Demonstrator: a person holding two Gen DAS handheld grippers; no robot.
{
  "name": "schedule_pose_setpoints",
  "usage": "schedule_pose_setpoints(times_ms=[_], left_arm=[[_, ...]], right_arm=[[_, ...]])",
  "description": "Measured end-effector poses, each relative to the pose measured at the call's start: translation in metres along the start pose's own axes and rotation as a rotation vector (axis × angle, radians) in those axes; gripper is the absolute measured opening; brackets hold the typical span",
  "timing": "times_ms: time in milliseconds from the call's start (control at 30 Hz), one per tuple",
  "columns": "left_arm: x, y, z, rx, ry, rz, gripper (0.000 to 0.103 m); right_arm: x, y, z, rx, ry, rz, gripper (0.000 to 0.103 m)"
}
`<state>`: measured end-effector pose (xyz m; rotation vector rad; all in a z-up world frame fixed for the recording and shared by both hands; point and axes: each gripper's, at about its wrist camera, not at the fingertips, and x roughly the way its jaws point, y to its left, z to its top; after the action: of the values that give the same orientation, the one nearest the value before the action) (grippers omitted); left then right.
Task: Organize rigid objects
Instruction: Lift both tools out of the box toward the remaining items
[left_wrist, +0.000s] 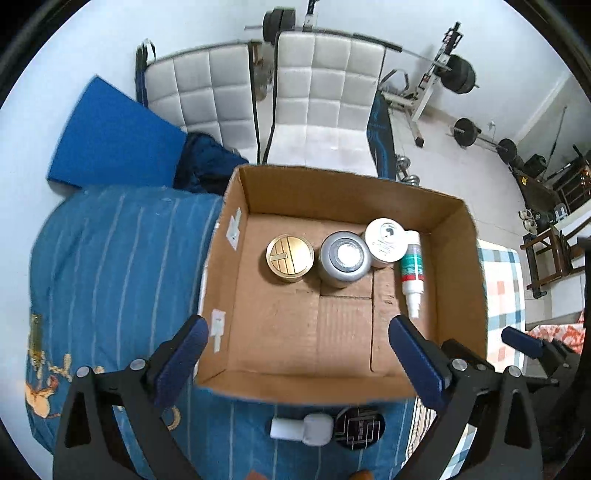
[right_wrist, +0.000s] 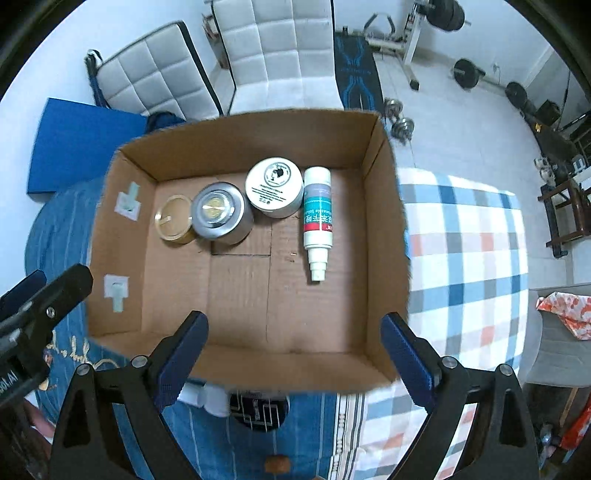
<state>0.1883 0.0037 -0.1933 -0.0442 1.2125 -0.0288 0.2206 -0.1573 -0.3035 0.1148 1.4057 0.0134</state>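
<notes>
An open cardboard box (left_wrist: 325, 384) (right_wrist: 122, 206) stands on the bed. Inside, along its far side, stand a gold tin (left_wrist: 290, 258) (right_wrist: 173, 219), a silver tin (left_wrist: 345, 258) (right_wrist: 221, 212) and a white jar (left_wrist: 386, 240) (right_wrist: 275, 186); a white spray bottle (left_wrist: 412, 269) (right_wrist: 317, 218) lies beside them. In front of the box lie a small white bottle (left_wrist: 303, 428) (right_wrist: 207, 397) and a black patterned round tin (left_wrist: 360, 426) (right_wrist: 256, 410). My left gripper (left_wrist: 299, 354) and right gripper (right_wrist: 295, 350) are both open and empty above the box's near edge.
The box rests on a blue striped bedspread (left_wrist: 110, 266) and a checked blanket (right_wrist: 461, 258). Two white padded chairs (left_wrist: 321, 96) stand behind. A blue mat (left_wrist: 110, 140) leans at the left. Barbells and gym gear (left_wrist: 454, 74) fill the floor at the right.
</notes>
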Motion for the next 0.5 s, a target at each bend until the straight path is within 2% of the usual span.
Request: schedule_pose_setpoints(times_ms=[233, 500], left_arm=[[-0.053, -0.008, -0.028, 0.03, -0.088, 0.007, 0.1], [-0.087, -0.009, -0.053, 0.026, -0.113, -0.017, 0.1]], right_arm=[[-0.057, -0.004, -0.039, -0.013, -0.098, -0.001, 0.096], [-0.105, -0.012, -0.074, -0.006, -0.158, 0.022, 0.096]])
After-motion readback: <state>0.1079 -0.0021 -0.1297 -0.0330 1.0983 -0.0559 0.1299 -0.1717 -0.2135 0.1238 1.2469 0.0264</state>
